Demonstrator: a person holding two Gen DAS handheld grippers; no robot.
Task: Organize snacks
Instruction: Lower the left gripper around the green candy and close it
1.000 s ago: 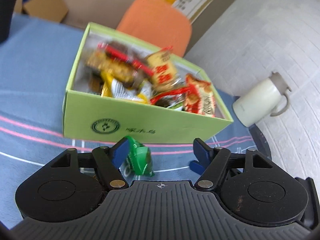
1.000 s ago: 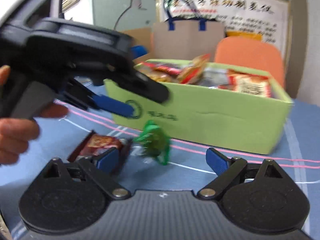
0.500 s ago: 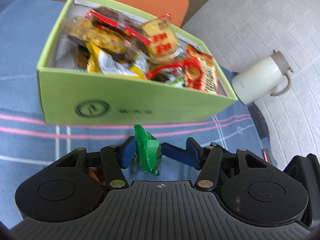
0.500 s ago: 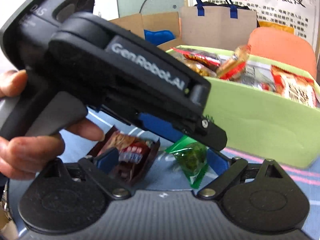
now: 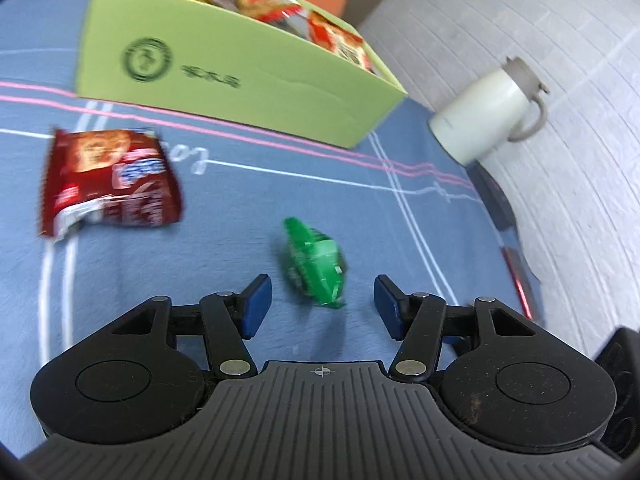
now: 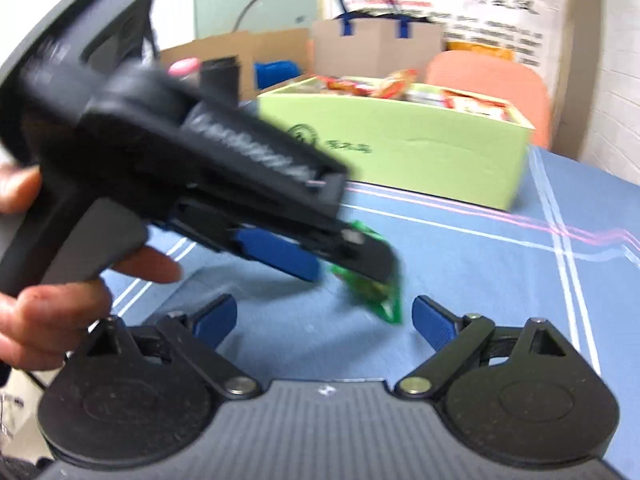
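A small green snack packet (image 5: 314, 264) lies on the blue cloth, between and just ahead of the fingers of my left gripper (image 5: 322, 296). Its jaws are opening and neither pad touches the packet. A red-brown snack packet (image 5: 108, 180) lies to the left on the cloth. Behind them stands the light green box (image 5: 240, 80), filled with several snacks. My right gripper (image 6: 324, 316) is open and empty, low over the cloth. In its view the left tool crosses in front, held by a hand (image 6: 60, 300), and partly covers the green packet (image 6: 380, 300). The box (image 6: 420, 152) stands beyond.
A white jug (image 5: 480, 116) lies off the table's right edge on the grey floor. An orange chair (image 6: 488, 80), a paper bag (image 6: 376, 44) and cardboard boxes stand behind the table.
The left gripper pulled back from the box. Its jaws closed around the green packet and have spread again, leaving it free. The right gripper shifted sideways and the red-brown packet left its view.
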